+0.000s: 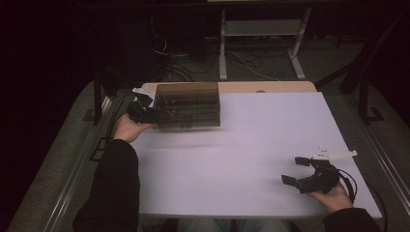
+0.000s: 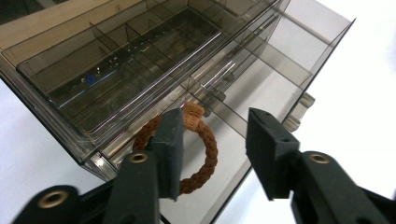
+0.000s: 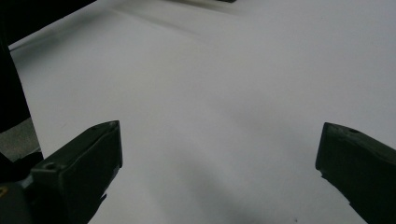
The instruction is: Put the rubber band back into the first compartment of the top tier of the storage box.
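Place: a dim lab or workshop test room.
Work surface: a flat white rectangular bench (image 1: 270, 145) with a pale wooden strip (image 1: 270, 87) along its 12 o'clock edge.
Floor: grey carpet with loose black and white cables (image 1: 193, 63) at 12 o'clock.
Furniture: white metal desk legs (image 1: 223, 48) beyond the bench; dark metal stands (image 1: 362, 92) at 2 o'clock.

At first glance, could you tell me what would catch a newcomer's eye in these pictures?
The smoky transparent organizer box at the table's far left stands out, with the left gripper at its near left side. In the left gripper view, a braided brown hair tie lies in the box's lower compartment. The right gripper rests open near the table's near right corner.
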Demonstrator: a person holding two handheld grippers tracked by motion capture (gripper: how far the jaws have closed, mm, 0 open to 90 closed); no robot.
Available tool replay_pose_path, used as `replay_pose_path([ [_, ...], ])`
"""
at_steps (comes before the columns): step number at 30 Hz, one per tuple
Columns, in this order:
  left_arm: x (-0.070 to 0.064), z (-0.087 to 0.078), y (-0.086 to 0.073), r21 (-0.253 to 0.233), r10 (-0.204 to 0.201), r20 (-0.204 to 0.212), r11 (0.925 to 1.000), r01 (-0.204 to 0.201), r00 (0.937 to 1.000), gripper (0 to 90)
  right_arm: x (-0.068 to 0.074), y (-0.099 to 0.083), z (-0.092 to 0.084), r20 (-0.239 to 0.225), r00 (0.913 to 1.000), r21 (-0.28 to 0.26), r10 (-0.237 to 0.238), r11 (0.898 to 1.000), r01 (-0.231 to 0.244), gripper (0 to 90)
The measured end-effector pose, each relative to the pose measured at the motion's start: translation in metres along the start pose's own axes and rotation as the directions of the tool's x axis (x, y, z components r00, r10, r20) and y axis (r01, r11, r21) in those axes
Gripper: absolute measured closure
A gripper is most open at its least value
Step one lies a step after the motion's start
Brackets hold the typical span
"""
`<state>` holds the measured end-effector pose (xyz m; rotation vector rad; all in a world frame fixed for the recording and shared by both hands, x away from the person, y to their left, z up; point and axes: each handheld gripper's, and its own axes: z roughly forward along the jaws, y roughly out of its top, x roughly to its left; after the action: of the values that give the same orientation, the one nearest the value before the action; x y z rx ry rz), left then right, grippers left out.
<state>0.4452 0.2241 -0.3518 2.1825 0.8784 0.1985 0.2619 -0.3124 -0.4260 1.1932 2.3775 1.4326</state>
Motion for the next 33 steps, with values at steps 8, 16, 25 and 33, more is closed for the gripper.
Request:
replay_pose_path([
  [8, -0.009, -0.010, 0.001, -0.043, 0.001, 0.008, 0.9991, -0.001, 1.0000, 42.0, 0.000, 0.000, 0.000, 0.000, 1.0000, -0.001, -0.006, 1.000, 0.006, 0.3],
  [16, -0.020, -0.022, -0.001, -0.090, -0.014, 0.032, 0.9958, 0.016, 0.9994, 30.1, -0.001, 0.000, -0.002, 0.001, 1.0000, -0.006, 0.005, 1.000, -0.005, 0.3],
  [25, -0.034, -0.027, -0.006, -0.110, -0.034, 0.036, 0.9932, 0.038, 0.9988, 13.4, 0.000, 0.000, 0.000, -0.005, 1.0000, -0.007, -0.001, 1.000, 0.001, 0.3],
  [33, -0.048, -0.033, -0.008, -0.143, -0.027, 0.019, 0.9893, 0.029, 0.9995, 3.3, 0.000, 0.000, 0.000, -0.006, 1.0000, -0.003, 0.003, 1.000, -0.003, 0.3],
])
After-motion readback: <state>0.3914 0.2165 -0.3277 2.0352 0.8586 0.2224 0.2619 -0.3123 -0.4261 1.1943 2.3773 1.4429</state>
